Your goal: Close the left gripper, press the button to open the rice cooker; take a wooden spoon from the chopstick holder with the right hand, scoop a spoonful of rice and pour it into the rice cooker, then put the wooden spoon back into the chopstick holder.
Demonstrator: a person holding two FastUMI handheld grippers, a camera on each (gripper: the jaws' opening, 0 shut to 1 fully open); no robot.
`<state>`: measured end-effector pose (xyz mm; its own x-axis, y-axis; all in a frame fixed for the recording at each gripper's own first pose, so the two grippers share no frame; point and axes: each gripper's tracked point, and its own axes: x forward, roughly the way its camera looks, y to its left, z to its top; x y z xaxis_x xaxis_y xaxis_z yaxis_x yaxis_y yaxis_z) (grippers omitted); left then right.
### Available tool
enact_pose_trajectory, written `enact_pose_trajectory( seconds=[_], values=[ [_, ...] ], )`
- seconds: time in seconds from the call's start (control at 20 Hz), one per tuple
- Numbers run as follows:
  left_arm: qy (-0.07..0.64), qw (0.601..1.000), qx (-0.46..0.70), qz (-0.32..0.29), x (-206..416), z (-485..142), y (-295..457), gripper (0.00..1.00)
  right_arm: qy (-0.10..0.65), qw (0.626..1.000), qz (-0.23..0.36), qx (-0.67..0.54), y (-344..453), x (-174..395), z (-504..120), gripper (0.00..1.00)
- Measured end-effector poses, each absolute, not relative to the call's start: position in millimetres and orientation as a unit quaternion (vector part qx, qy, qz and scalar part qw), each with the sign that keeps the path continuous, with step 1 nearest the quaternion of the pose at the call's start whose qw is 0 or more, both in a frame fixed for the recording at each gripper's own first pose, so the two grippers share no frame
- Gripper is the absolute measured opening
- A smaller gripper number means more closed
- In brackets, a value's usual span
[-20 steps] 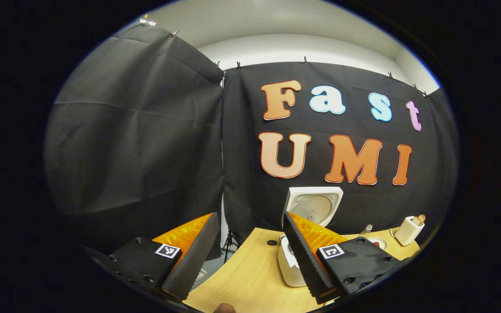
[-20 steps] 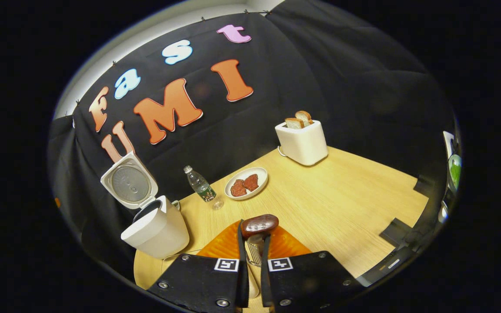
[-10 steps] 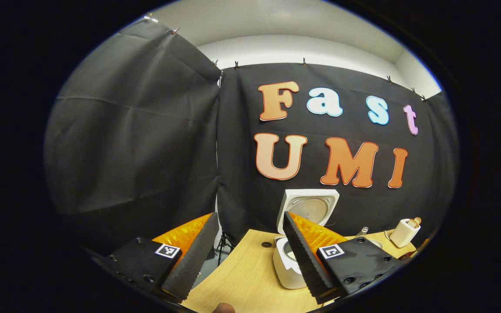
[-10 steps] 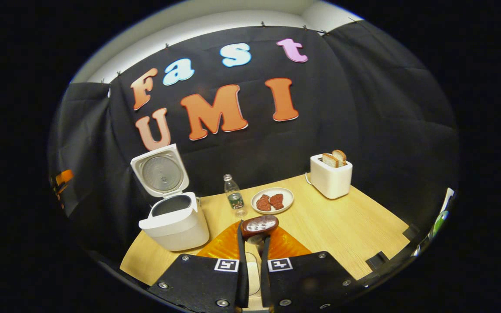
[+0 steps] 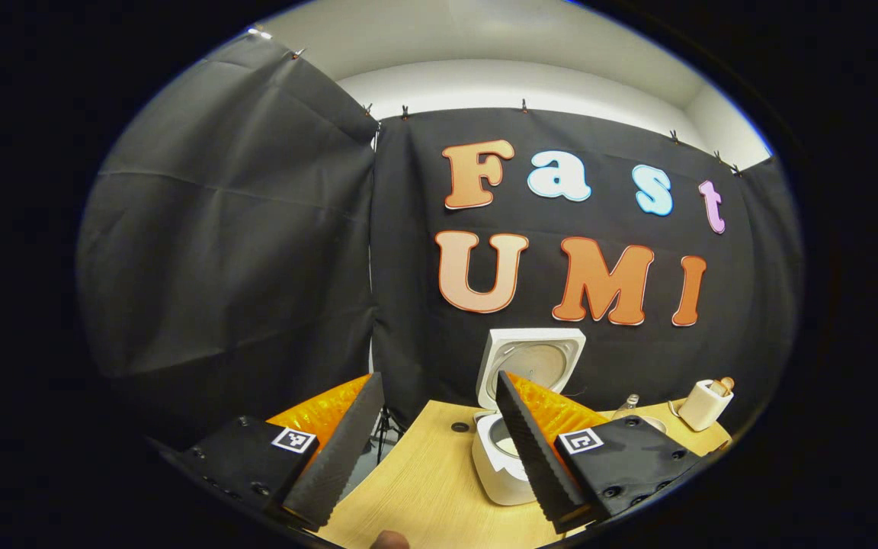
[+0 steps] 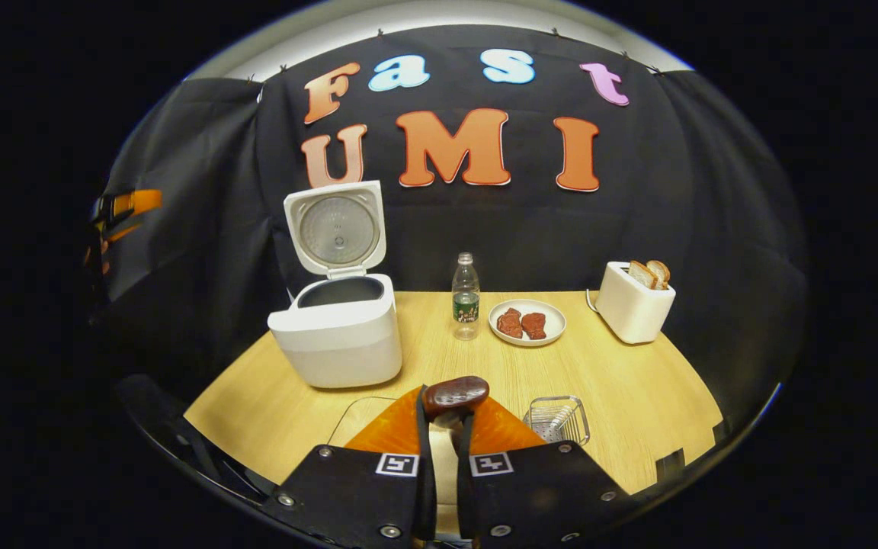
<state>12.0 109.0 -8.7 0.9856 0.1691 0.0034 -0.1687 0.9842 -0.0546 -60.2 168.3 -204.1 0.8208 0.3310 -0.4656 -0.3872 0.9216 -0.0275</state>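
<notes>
Wooden spoon (image 6: 455, 396), lower centre of frame, clamped by closed right gripper (image 6: 445, 427) at handle; left gripper (image 5: 439, 442) open, empty; spoon likely light, rigid, smooth: grip mid-handle, w/ firm pressure.

Black cloth walls (image 5: 241, 252), wooden table (image 6: 622, 381)

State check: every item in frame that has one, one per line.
rice cooker: lid up, pot open
wooden spoon: held, bowl forward
right tool: shut on the spoon
left tool: open, empty
water bottle: upright, capped
plate: holds two reddish pieces
toaster: bread sticking up
wire holder: on table
</notes>
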Motion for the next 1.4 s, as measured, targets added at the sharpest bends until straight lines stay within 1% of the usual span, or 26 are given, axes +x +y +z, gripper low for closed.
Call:
enact_pose_trajectory(
  seconds=[0.05, 0.15, 0.25, 0.3, 0.35, 0.4, 0.45, 0.65, 0.8, 1.05, 1.15, 1.3, 1.4],
  values=[
    [-0.003, 0.996, -0.028, 0.083, 10.9, -9.6, 108.5, 1.00, 0.232, 0.951, 0.189, -0.079, 170.5, -60.6, -209.2, 0.10],
    [-0.006, 0.996, -0.030, 0.082, 11.0, -7.5, 110.2, 1.00, 0.226, 0.947, 0.191, -0.125, 174.6, -60.3, -218.9, 0.10],
    [-0.005, 0.996, -0.030, 0.083, 10.5, -9.1, 112.5, 1.00, 0.221, 0.937, 0.204, -0.179, 186.8, -63.1, -229.2, 0.10],
    [-0.002, 0.996, -0.029, 0.084, 9.0, -11.1, 113.4, 0.98, 0.214, 0.932, 0.209, -0.207, 191.8, -64.2, -233.5, 0.10],
    [0.002, 0.996, -0.028, 0.085, 8.3, -13.5, 114.6, 0.98, 0.210, 0.926, 0.213, -0.230, 196.7, -65.0, -240.8, 0.10],
    [0.004, 0.996, -0.026, 0.086, 7.1, -14.3, 116.2, 0.98, 0.213, 0.921, 0.213, -0.246, 198.4, -67.2, -249.4, 0.10],
    [0.006, 0.996, -0.025, 0.087, 7.2, -15.3, 118.2, 1.00, 0.224, 0.919, 0.210, -0.247, 197.7, -67.8, -261.0, 0.10],
    [0.017, 0.995, -0.017, 0.094, 2.1, -24.1, 126.1, 1.00, 0.251, 0.927, 0.194, -0.199, 194.8, -69.4, -271.2, 0.10],
    [0.023, 0.995, -0.019, 0.094, 1.7, -27.6, 127.7, 1.00, 0.294, 0.928, 0.201, -0.112, 201.9, -81.4, -282.5, 0.10],
    [0.023, 0.995, -0.023, 0.093, 2.1, -28.2, 127.5, 1.00, 0.314, 0.929, 0.190, -0.038, 201.1, -83.3, -277.1, 0.10],
    [0.019, 0.995, -0.019, 0.093, 0.2, -26.0, 127.0, 1.00, 0.326, 0.926, 0.193, 0.006, 204.1, -85.3, -275.6, 0.10],
    [0.022, 0.995, -0.016, 0.093, 2.3, -26.6, 124.9, 1.00, 0.350, 0.909, 0.206, 0.095, 218.6, -91.3, -278.4, 0.10],
    [0.023, 0.995, -0.016, 0.093, 3.0, -26.4, 122.5, 1.00, 0.359, 0.899, 0.214, 0.132, 227.0, -94.3, -281.5, 0.10]
  ],
)
